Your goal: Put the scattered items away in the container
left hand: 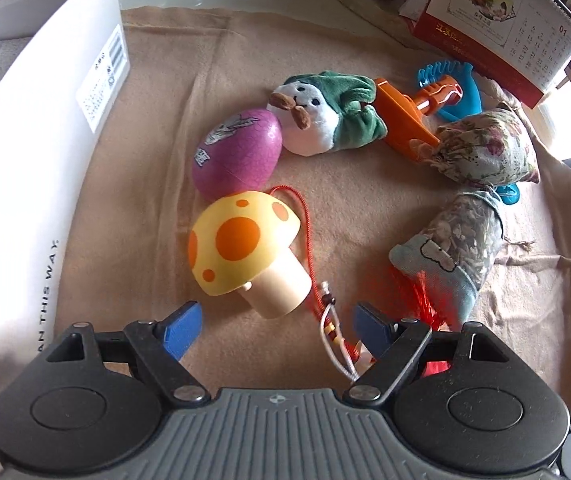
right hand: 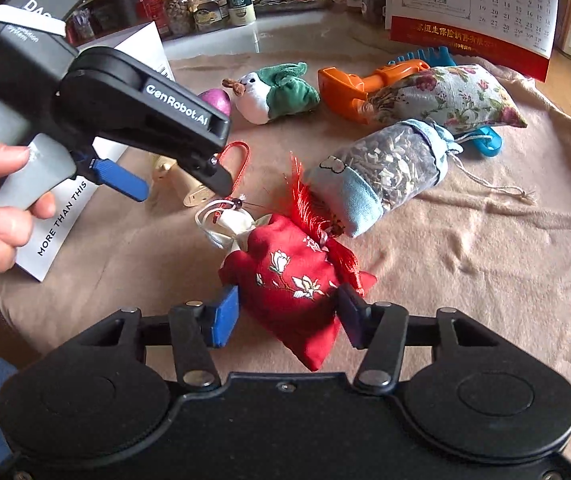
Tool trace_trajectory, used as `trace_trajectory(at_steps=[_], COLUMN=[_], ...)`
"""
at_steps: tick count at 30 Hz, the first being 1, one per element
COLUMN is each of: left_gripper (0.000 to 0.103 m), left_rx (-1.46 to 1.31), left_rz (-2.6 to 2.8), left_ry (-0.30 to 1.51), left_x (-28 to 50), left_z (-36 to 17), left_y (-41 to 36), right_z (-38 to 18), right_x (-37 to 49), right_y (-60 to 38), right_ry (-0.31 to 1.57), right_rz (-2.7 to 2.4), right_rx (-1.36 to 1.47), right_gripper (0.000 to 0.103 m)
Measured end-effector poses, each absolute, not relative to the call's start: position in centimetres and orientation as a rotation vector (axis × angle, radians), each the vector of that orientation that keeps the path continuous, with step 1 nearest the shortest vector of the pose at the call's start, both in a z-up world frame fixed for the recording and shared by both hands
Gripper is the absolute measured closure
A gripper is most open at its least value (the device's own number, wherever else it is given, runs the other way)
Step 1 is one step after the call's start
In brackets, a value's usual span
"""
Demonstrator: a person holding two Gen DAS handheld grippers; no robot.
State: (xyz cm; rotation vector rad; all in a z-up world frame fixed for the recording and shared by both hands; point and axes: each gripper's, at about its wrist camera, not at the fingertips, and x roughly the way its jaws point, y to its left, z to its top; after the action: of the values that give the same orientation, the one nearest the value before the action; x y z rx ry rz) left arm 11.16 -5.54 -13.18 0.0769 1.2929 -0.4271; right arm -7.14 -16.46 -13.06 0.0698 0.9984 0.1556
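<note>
My left gripper [left hand: 277,330] is open just above the stem of a yellow mushroom toy [left hand: 245,248] with orange spots; the stem sits between the jaws, untouched. A purple egg [left hand: 237,154] and a green-and-white plush [left hand: 325,114] lie behind it. The white box [left hand: 25,152] stands at the left. My right gripper [right hand: 289,314] is open around a red embroidered sachet [right hand: 289,280] with a red tassel; the pads sit beside it, apart. The left gripper [right hand: 181,182] shows above the mushroom in the right wrist view.
An orange toy shovel [left hand: 401,120], a blue rake [left hand: 453,88], a floral pouch [left hand: 489,148] and a herb-filled blue sachet [right hand: 389,168] lie on the beige cloth [right hand: 465,280]. A desk calendar [right hand: 473,4] and jars [right hand: 205,4] stand at the back.
</note>
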Motion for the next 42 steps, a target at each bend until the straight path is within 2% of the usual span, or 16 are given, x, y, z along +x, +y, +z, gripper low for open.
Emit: trace_trajectory(at_steps=[5,12,26,33,36,42], left_gripper=[0.02,0.035,0.036,0.038,0.038,0.036], left_rx=[0.059,0.104,0.48,0.602,0.607,0.567], left_rz=[-0.411,-0.38,-0.464,-0.55,-0.545,-0.543], left_ry=[1.288,1.267,1.224,1.267,1.259,1.256], left_x=[12.1,13.3,10.5,8.6,8.4,8.3], left_z=[-14.1,-15.3,-14.9,-15.3,-15.3,-15.4], left_y=[-6.1,-5.7,-6.9,-6.8,-6.8,-6.5], right_z=[-12.9,-12.4,-12.0,-11.5,-10.8,-12.6], right_x=[-7.5,-7.4,-8.8,-10.0,-10.2,-9.6], right_y=[-16.8,-17.1,-18.3,-19.6,-20.0,-21.7], right_ry=[0.997,0.979,0.975,0.974,0.948,0.988], right_rz=[0.152,0.142,0.134,0.068,0.07,0.017], right_rx=[0.11,0.119,0.081,0.078,0.138,0.519], right_gripper=[0.05,0.049,0.048,0.041,0.03,0.018])
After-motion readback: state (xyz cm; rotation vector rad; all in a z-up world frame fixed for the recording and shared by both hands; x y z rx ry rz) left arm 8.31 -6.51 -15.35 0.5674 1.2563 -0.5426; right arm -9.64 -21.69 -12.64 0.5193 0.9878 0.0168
